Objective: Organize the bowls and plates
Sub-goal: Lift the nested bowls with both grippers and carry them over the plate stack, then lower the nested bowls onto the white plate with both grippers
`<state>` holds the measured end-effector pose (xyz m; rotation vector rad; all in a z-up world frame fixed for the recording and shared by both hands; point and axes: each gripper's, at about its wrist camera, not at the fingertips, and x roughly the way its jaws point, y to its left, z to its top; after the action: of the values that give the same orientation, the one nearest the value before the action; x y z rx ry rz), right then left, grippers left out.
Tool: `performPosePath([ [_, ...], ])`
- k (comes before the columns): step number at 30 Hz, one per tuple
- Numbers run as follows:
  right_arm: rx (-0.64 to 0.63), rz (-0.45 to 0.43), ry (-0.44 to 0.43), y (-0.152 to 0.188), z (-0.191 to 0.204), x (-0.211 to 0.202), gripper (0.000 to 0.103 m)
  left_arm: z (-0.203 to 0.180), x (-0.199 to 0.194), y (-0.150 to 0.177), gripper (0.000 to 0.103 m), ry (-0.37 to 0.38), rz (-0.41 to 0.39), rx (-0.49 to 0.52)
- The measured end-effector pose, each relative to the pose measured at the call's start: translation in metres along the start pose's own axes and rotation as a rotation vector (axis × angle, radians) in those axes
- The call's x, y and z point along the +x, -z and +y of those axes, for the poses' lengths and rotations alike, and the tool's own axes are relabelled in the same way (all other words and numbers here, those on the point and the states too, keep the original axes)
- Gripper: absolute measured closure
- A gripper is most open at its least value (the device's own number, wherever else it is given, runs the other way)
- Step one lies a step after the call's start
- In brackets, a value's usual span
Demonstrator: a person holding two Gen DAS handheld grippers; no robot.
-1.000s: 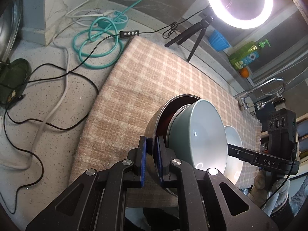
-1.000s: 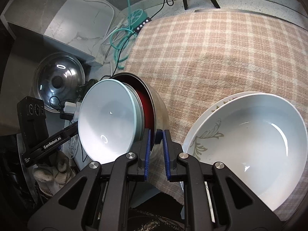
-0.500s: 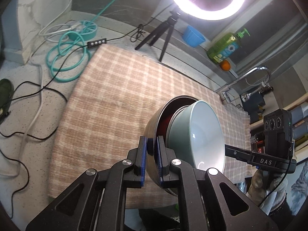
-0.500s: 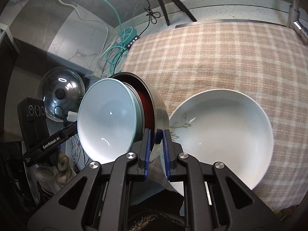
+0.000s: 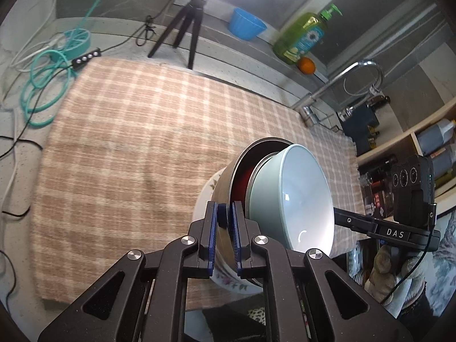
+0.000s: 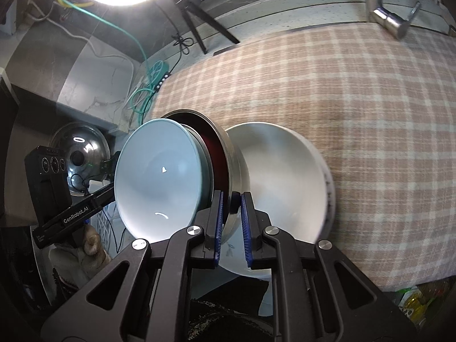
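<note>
A steel bowl (image 5: pixel 225 176) (image 6: pixel 232 168), tilted on edge, carries a red bowl (image 5: pixel 242 182) (image 6: pixel 213 156) and a pale teal bowl (image 5: pixel 302 199) (image 6: pixel 159 176) nested inside. My left gripper (image 5: pixel 225 213) is shut on the steel rim at one side. On the opposite side my right gripper (image 6: pixel 231 202) is shut on that same rim. The stack hangs above a white floral bowl (image 5: pixel 203 196) (image 6: pixel 282 176) that rests near the front edge of the checked cloth (image 5: pixel 128 142) (image 6: pixel 356 99). The steel bowl partly hides the white one.
A ring light tripod (image 5: pixel 188 28), blue cup (image 5: pixel 246 27), green soap bottle (image 5: pixel 302 38) and orange (image 5: pixel 306 65) line the back ledge. A faucet (image 5: pixel 342 79) stands at the right, teal cable coils (image 5: pixel 42 91) at the left. A pot lid (image 6: pixel 82 154) lies beyond the cloth's left end.
Both grippers carried the nested stack rightwards along the cloth and slightly up. The white floral bowl, earlier off to the right, now lies directly under the stack.
</note>
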<state>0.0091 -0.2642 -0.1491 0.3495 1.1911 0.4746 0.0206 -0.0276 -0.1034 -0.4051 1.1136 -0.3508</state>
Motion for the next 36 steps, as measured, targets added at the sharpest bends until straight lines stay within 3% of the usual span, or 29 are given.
performPosePath([
  [12,0.046,0.002,0.042,0.012,-0.035,-0.012,0.09,-0.034,0.029,0.007,0.095,-0.033,0.072,0.1],
  [36,0.06,0.007,0.04,0.017,-0.043,-0.013,0.09,-0.038,0.038,0.01,0.095,-0.051,0.105,0.104],
])
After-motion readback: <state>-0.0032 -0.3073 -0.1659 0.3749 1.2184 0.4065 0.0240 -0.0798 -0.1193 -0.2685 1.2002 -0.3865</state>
